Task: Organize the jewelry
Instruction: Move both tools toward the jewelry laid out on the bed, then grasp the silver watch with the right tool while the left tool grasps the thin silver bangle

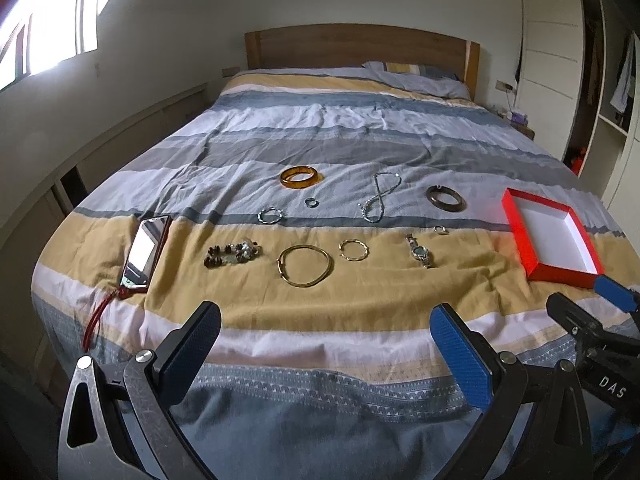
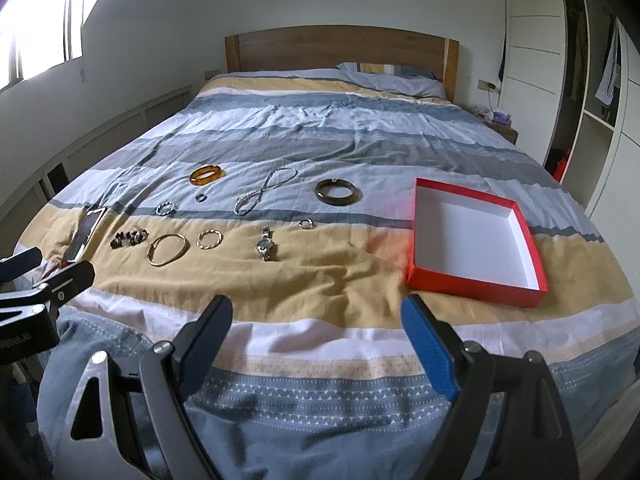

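Note:
Jewelry lies spread on the striped bedspread: an amber bangle point(image 1: 299, 176), a dark bangle point(image 1: 446, 198), a bead necklace point(image 1: 378, 198), a watch point(image 1: 420, 255), a thin gold bangle point(image 1: 305, 265), a gold ring bracelet point(image 1: 353, 249), a dark bead bracelet point(image 1: 232, 255) and small rings. An empty red box point(image 2: 476, 236) with a white inside sits at the right. My left gripper point(image 1: 326, 324) is open and empty above the bed's near edge. My right gripper point(image 2: 318, 314) is open and empty, just short of the box.
A phone in a red case point(image 1: 145, 252) lies left of the jewelry. The wooden headboard point(image 1: 360, 46) and a pillow are at the far end. A wardrobe point(image 2: 580, 80) stands to the right, a window to the left.

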`<action>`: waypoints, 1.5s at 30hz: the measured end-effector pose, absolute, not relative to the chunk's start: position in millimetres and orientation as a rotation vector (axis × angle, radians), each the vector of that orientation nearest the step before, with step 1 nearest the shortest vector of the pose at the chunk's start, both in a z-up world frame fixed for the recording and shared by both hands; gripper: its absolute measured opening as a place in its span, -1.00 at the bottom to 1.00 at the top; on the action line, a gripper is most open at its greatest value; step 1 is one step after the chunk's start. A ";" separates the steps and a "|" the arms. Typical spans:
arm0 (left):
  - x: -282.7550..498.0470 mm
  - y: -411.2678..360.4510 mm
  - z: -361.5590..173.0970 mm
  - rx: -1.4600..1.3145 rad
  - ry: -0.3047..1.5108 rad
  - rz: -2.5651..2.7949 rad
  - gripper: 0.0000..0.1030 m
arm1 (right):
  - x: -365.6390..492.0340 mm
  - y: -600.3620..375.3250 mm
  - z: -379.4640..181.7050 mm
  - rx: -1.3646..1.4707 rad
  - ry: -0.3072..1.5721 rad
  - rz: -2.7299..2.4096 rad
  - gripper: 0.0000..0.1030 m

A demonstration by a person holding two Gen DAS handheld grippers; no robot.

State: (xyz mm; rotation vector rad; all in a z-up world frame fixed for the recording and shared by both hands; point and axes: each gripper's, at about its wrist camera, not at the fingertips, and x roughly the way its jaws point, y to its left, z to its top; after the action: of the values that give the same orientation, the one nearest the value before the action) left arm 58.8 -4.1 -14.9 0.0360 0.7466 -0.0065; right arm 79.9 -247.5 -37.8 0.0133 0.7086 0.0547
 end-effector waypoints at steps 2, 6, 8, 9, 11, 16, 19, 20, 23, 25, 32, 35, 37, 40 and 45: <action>64.0 -1.7 -15.5 0.043 0.754 -0.009 0.99 | 83.7 -247.9 -37.1 0.021 0.709 0.059 0.68; 72.8 5.0 -18.1 0.050 0.769 -0.017 0.99 | 92.9 -245.1 -35.9 0.033 0.715 0.074 0.68; 74.3 8.2 -18.8 0.055 0.764 -0.010 0.99 | 96.9 -241.1 -36.2 0.034 0.718 0.085 0.67; 75.3 9.7 -19.3 0.057 0.764 -0.009 0.99 | 98.0 -239.3 -36.3 0.033 0.719 0.086 0.68; 77.7 14.5 -20.7 0.052 0.766 -0.010 0.99 | 102.3 -234.3 -36.9 0.034 0.728 0.092 0.68; 85.5 25.4 -25.1 0.041 0.769 0.005 0.99 | 110.8 -225.2 -39.7 0.029 0.746 0.105 0.68; 90.4 32.2 -29.6 0.030 0.774 0.013 0.99 | 115.9 -221.0 -40.8 0.028 0.757 0.115 0.68; 92.0 34.0 -31.2 0.028 0.779 0.015 0.99 | 118.1 -219.4 -41.0 0.028 0.761 0.119 0.68; 99.1 40.4 -38.9 0.027 0.807 0.025 0.99 | 126.7 -214.1 -41.9 0.026 0.771 0.131 0.68; 104.0 45.2 -44.1 0.020 0.823 0.033 0.99 | 130.8 -210.8 -43.0 0.025 0.776 0.137 0.68; 119.8 65.5 -56.8 0.015 0.855 0.054 0.99 | 150.6 -205.2 -54.8 0.034 0.813 0.168 0.68; 127.2 81.4 -60.4 0.010 0.862 0.064 0.99 | 159.1 -203.8 -60.3 0.035 0.828 0.182 0.64; 131.3 94.2 -63.2 0.000 0.867 0.072 0.99 | 167.2 -202.1 -64.6 0.040 0.843 0.201 0.64; 140.2 116.9 -67.1 -0.001 0.866 0.085 0.99 | 178.9 -198.8 -71.0 0.047 0.855 0.231 0.62; 159.6 143.1 -72.1 -0.012 0.871 0.095 0.98 | 200.6 -189.5 -84.7 0.053 0.884 0.287 0.38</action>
State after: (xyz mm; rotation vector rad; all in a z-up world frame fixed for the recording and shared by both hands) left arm 159.6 143.1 -72.1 -0.0125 0.8710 0.0947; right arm 200.6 -189.5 -84.7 0.0535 0.8844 0.2865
